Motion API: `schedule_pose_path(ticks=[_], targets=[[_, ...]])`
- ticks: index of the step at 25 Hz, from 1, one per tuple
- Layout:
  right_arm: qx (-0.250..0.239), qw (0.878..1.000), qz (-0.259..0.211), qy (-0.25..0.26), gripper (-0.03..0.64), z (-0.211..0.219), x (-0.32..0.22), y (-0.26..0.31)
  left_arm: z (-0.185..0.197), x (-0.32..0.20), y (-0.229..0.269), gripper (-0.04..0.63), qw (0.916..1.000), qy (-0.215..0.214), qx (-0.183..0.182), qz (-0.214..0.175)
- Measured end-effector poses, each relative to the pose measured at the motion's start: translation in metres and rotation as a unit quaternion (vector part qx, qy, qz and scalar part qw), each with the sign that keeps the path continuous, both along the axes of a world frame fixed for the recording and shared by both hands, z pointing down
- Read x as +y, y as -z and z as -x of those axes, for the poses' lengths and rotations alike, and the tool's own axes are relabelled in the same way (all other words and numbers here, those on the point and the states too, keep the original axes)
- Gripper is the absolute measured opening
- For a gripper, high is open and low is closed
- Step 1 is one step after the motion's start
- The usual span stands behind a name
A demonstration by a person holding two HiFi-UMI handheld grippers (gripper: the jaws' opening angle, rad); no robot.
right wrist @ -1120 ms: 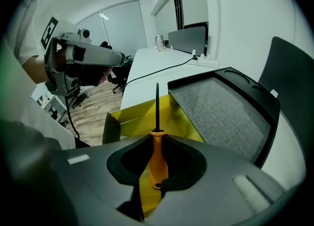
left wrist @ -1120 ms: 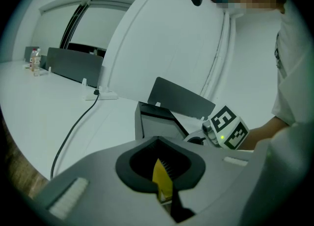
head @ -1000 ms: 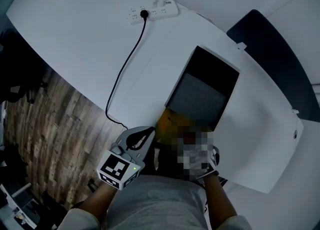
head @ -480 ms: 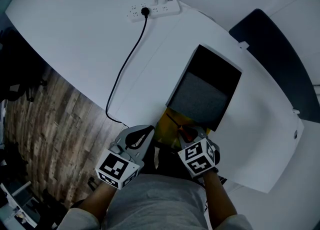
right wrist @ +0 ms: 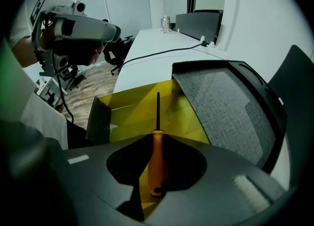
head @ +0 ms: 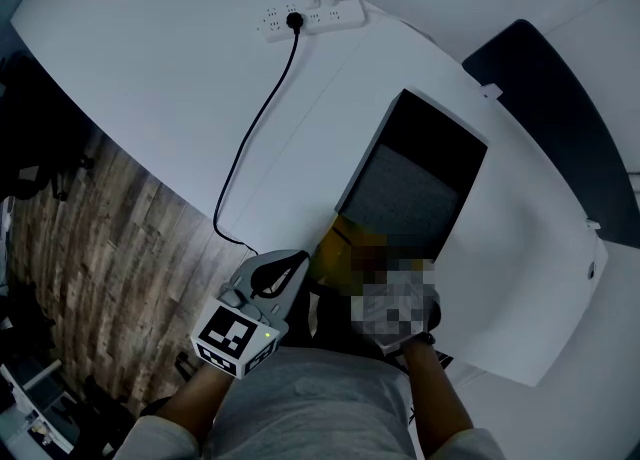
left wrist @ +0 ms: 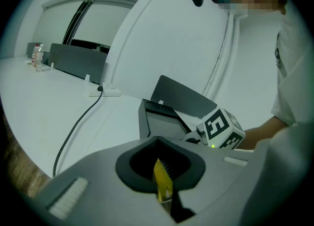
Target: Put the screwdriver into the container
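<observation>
My right gripper (right wrist: 157, 173) is shut on the orange handle of the screwdriver (right wrist: 157, 158). The dark shaft points forward over the open yellow container (right wrist: 142, 114). In the head view the container (head: 333, 240) sits at the table's near edge, against the black case (head: 415, 183). A mosaic patch hides my right gripper (head: 395, 298) there. My left gripper (head: 287, 273) is level with the container's left side. Its jaws (left wrist: 162, 186) are closed on a thin yellow strip, apparently the container's edge or flap.
The black case (right wrist: 230, 102) with a grey foam lining lies open just beyond the container. A white power strip (head: 305, 18) sits at the table's far side, and its black cable (head: 255, 128) runs over the near edge. Wooden floor (head: 90, 248) shows on the left.
Almost nothing has changed. Both grippers keep their places and their grips, and the head view has shifted only slightly.
</observation>
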State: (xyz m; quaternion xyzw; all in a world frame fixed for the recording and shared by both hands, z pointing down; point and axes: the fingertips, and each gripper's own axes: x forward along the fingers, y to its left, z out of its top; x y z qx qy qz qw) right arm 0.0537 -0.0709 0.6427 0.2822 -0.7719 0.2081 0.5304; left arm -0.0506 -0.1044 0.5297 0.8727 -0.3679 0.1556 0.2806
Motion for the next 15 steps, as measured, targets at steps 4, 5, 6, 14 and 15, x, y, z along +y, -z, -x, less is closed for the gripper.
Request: schedule_pose_path(ticks=[4,5,6,14,15], targets=[[0.006,1.0,0.007,0.0,0.087,0.0003,0.0001,-0.0012,0.0021,0.0009,-0.0018,0.0,1.0,0.0,0.0,0.002],[0.007,1.0,0.008,0.0,0.088,0.0003,0.0001,-0.0013,0.0022,0.001,-0.0018,0.0,1.0,0.0,0.001,0.002],[0.008,1.0,0.008,0.0,0.089,0.0002,0.0001,-0.0014,0.0022,0.001,-0.0016,0.0,1.0,-0.001,0.002,0.002],[0.02,1.0,0.001,0.006,0.091,0.0,0.0005,-0.0017,0.0037,0.002,-0.0016,0.0,1.0,-0.002,0.002,0.003],[0.021,1.0,-0.001,0.007,0.092,0.0001,0.0004,-0.0018,0.0042,0.0021,-0.0018,0.0,1.0,-0.002,0.002,0.003]])
